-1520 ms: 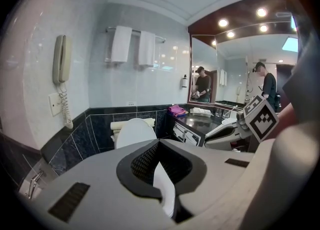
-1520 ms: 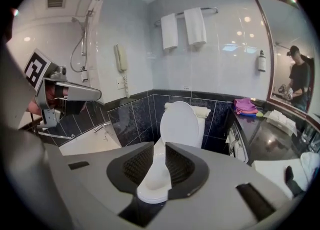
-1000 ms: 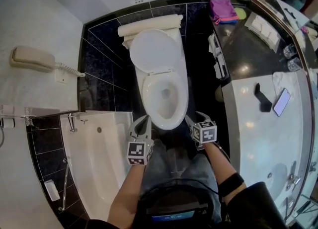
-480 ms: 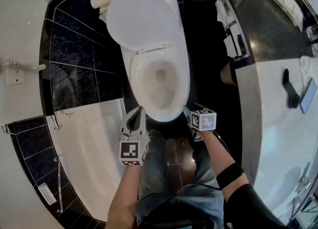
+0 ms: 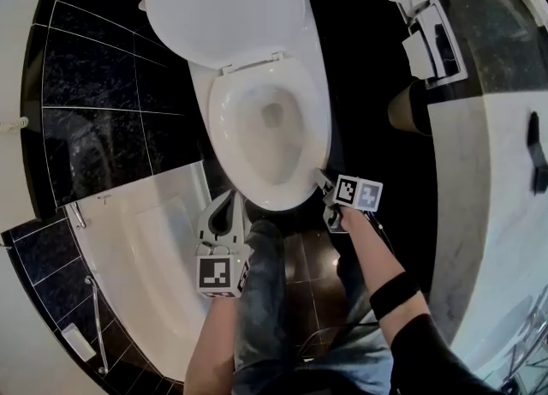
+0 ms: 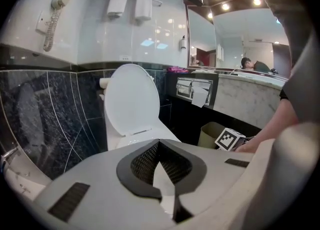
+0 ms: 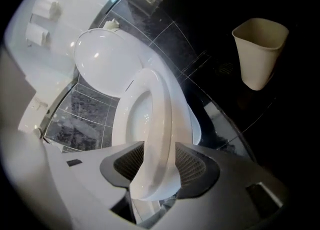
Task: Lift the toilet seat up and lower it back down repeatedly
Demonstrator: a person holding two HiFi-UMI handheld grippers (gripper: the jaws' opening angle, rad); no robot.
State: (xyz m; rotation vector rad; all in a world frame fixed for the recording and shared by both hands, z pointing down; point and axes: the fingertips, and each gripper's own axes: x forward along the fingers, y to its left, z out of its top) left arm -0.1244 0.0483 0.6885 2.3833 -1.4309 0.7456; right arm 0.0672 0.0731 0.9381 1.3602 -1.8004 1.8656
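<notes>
A white toilet stands with its lid [image 5: 227, 8] upright against the cistern. The seat [image 5: 315, 123] lies on or just above the bowl. My right gripper [image 5: 321, 181] is at the seat's front right rim, and in the right gripper view its jaws [image 7: 159, 150] are shut on the seat rim [image 7: 160, 109], one pad on each side. My left gripper [image 5: 231, 198] hangs off the bowl's front left corner, apart from the seat. Its pads [image 6: 159, 144] meet with nothing between them. The lid [image 6: 131, 99] faces that camera.
A beige waste bin [image 5: 402, 109] stands on the dark floor right of the toilet, under the marble counter [image 5: 488, 196]. A white bathtub [image 5: 163, 256] borders the left side. The person's legs are just in front of the bowl. Dark tiled wall behind.
The head view has dipped closer to the toilet. My right gripper has gone in onto the seat's front right rim. My left gripper has stayed beside the bowl's front left.
</notes>
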